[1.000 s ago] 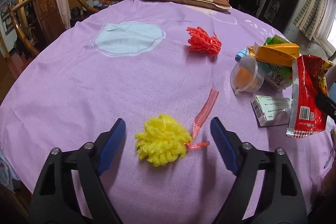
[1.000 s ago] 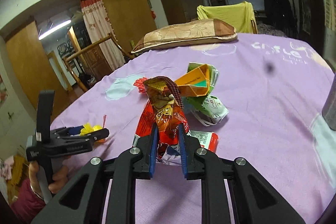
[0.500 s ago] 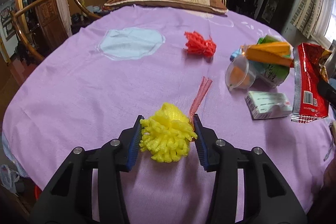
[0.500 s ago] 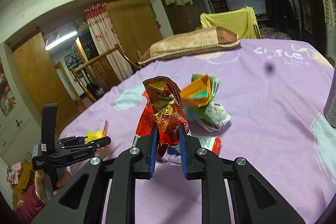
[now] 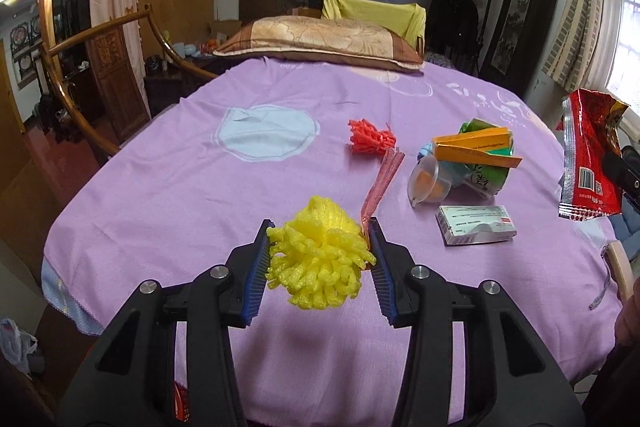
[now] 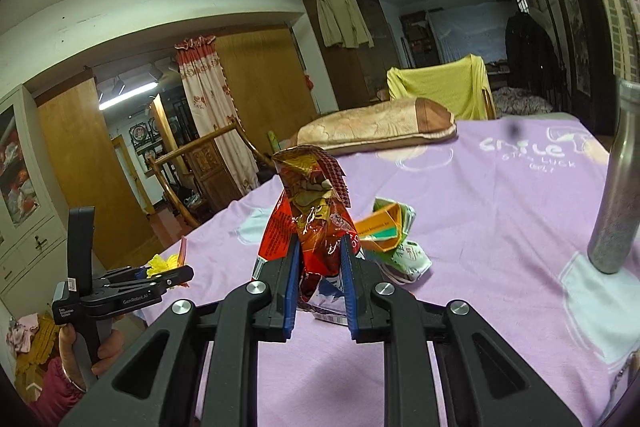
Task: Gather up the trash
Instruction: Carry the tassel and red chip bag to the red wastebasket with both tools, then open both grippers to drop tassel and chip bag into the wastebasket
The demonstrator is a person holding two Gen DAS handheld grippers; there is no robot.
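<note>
- Left claw (image 5: 318,259) is clamped on the fluffy yellow foam net ball (image 5: 320,259). Ball sits between the blue pads and looks lifted off the purple cloth-covered counter (image 5: 160,187), w/ a faint shadow under it.
- A thin pink plastic strip (image 5: 382,179) is pinched at the right pad too, so it comes along w/ the ball.
- Right claw (image 6: 320,267) is squeezed shut on the shiny red crinkly snack bag (image 6: 312,211). Bag is held by its lower part, so the open top stands up, prob. so nothing spills.
- Both hands are full, so 2 bits of trash can go at once.
- Trash left on the counter: red foam net bundle (image 5: 370,138), clear plastic cup (image 5: 426,181), orange & green paper cartons (image 5: 476,151), small white box (image 5: 476,231). They lie close together, near the right side.
- No bin seen in either view, so where the trash goes can't be told.
</note>
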